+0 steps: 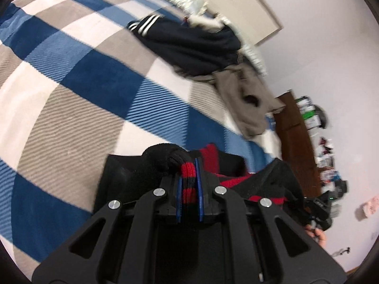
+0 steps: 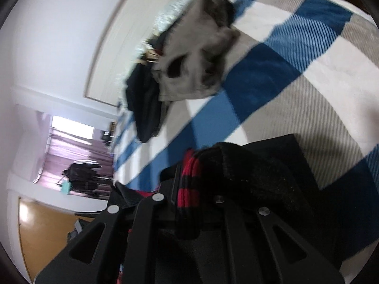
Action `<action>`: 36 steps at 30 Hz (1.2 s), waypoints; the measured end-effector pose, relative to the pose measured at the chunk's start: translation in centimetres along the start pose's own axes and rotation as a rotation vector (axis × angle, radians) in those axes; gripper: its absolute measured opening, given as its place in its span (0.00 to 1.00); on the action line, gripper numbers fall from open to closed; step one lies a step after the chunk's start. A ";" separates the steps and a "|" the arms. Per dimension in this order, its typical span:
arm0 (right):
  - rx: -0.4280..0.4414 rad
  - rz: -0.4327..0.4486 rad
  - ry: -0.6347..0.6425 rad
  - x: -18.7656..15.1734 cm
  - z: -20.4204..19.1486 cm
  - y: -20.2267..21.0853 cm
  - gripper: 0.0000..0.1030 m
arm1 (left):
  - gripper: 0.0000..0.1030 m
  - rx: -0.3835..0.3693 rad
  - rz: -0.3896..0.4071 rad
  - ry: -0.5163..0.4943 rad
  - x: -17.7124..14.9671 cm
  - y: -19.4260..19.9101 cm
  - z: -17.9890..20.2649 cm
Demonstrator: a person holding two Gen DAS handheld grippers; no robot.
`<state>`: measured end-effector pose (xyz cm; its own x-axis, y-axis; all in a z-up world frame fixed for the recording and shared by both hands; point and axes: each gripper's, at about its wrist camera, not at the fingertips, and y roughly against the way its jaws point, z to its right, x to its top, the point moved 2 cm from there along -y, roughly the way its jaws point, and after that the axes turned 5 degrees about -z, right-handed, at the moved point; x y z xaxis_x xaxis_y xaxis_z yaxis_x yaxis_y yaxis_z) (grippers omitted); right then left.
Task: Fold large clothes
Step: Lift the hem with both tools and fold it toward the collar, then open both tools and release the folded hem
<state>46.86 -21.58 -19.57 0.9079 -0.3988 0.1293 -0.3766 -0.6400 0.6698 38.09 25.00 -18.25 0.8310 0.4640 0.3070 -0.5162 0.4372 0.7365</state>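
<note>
We hold the black sweater with red stripes in both claws above the bed's checked blanket. Our left claw is pinched tight on a red-and-black ribbed edge, which shows bunched between the blue pads. Our right claw grips another ribbed red-and-black edge the same way — black knit spills over its right finger and hides part of it. The rest of the sweater hangs between and below the two claws. Farther up the bed lies a heap of other clothes: a dark navy garment with white stripes and, touching it, a grey-brown garment, both rumpled near the fringed blanket edge by the wall.
</note>
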 end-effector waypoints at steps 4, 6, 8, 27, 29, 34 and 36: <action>-0.079 -0.045 -0.015 1.1 1.7 -3.7 0.10 | 0.10 0.078 -0.060 0.011 1.2 -4.2 -2.0; -0.121 -0.062 -0.029 1.7 2.4 -5.2 0.10 | 0.10 0.116 -0.087 0.003 1.5 -5.9 -2.7; -0.147 -0.075 -0.040 2.2 2.9 -6.2 0.10 | 0.10 0.129 -0.108 0.017 1.7 -6.9 -3.3; -0.002 -0.185 0.152 1.3 -5.5 2.9 0.96 | 0.94 0.251 -0.122 -0.205 1.3 0.0 2.8; -0.042 -0.204 0.293 -0.2 -7.8 4.7 0.96 | 0.94 0.289 -0.092 -0.259 1.0 1.8 3.9; 0.005 -0.238 0.402 -6.3 -9.0 6.1 0.96 | 0.94 0.170 -0.077 -0.398 -3.5 4.3 7.4; 0.036 -0.251 0.366 -8.9 -7.7 5.6 0.96 | 0.94 0.140 -0.075 -0.455 -6.1 3.9 8.3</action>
<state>38.08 -16.52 -11.34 0.9750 0.0261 0.2206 -0.1366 -0.7125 0.6882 32.72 17.47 -12.26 0.8872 0.0373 0.4598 -0.4447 0.3344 0.8309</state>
